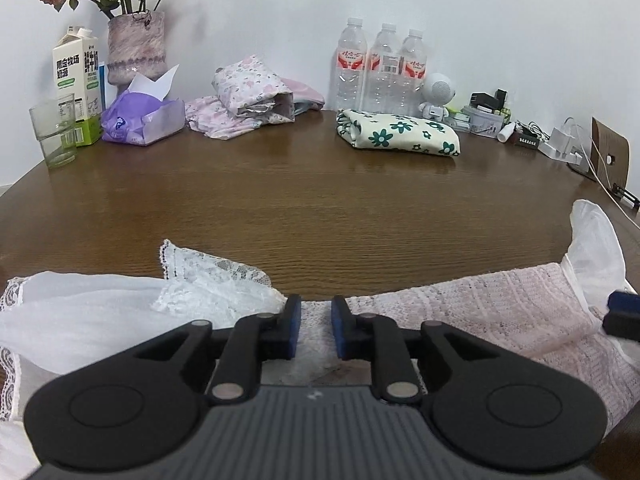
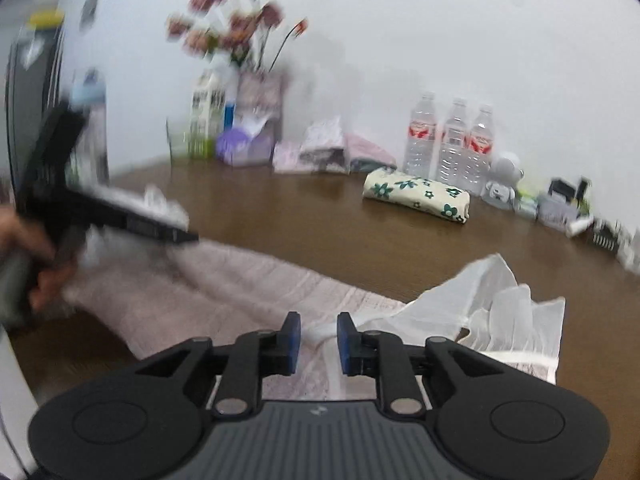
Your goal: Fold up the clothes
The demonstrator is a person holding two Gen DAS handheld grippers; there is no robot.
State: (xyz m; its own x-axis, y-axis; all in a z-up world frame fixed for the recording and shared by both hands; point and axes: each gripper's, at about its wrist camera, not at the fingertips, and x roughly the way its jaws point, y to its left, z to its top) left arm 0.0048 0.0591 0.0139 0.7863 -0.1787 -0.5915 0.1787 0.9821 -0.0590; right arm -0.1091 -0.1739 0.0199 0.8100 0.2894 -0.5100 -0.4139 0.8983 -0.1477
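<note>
A pale pink knitted garment (image 1: pixel 500 300) with white sheer lace sleeves (image 1: pixel 80 320) lies along the near edge of the brown table (image 1: pixel 300 200). My left gripper (image 1: pixel 316 330) is open just above the garment's top edge, nothing between the pads. My right gripper (image 2: pixel 318 344) is open above the garment (image 2: pixel 240 288) beside its white sheer sleeve (image 2: pixel 500 304). The right gripper's tip also shows in the left wrist view (image 1: pixel 622 314). The left gripper also shows in the right wrist view (image 2: pixel 120 216), blurred, in a hand.
At the back stand a milk carton (image 1: pixel 76 84), a glass (image 1: pixel 54 134), a vase of dried flowers (image 1: pixel 136 46), a purple tissue pack (image 1: pixel 140 118), pink floral clothes (image 1: pixel 248 98), a folded flower-print cloth (image 1: pixel 400 132), three water bottles (image 1: pixel 380 68), a white robot toy (image 1: pixel 436 94) and chargers (image 1: pixel 560 144).
</note>
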